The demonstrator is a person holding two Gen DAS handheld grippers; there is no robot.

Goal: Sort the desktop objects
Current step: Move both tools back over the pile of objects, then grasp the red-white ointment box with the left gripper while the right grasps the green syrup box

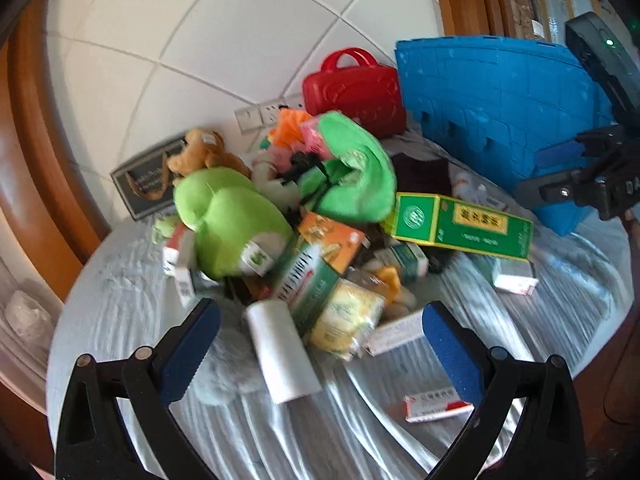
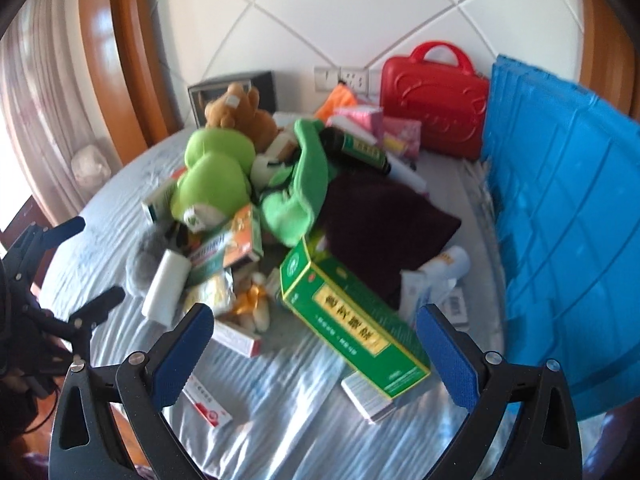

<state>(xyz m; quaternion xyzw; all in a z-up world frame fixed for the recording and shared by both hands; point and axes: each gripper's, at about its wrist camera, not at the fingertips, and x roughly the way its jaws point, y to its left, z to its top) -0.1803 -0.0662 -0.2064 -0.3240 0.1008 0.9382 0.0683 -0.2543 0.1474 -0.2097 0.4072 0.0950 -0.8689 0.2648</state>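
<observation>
A heap of objects lies on a round table with a pale striped cloth [image 1: 360,432]. It holds a green plush toy [image 1: 232,220], a brown plush [image 1: 204,152], a green cloth [image 1: 360,168], a long green box [image 1: 464,226], an orange box [image 1: 332,240] and a white roll [image 1: 280,352]. My left gripper [image 1: 320,348] is open just in front of the white roll. My right gripper [image 2: 314,350] is open, with the long green box [image 2: 352,320] between and beyond its fingers. The left gripper also shows in the right wrist view [image 2: 88,268].
A blue plastic crate [image 1: 492,108] stands at the table's right side, also in the right wrist view [image 2: 560,220]. A red case [image 1: 356,92] stands at the back by the wall. A dark maroon cloth [image 2: 384,224] and small medicine boxes [image 1: 436,402] lie around.
</observation>
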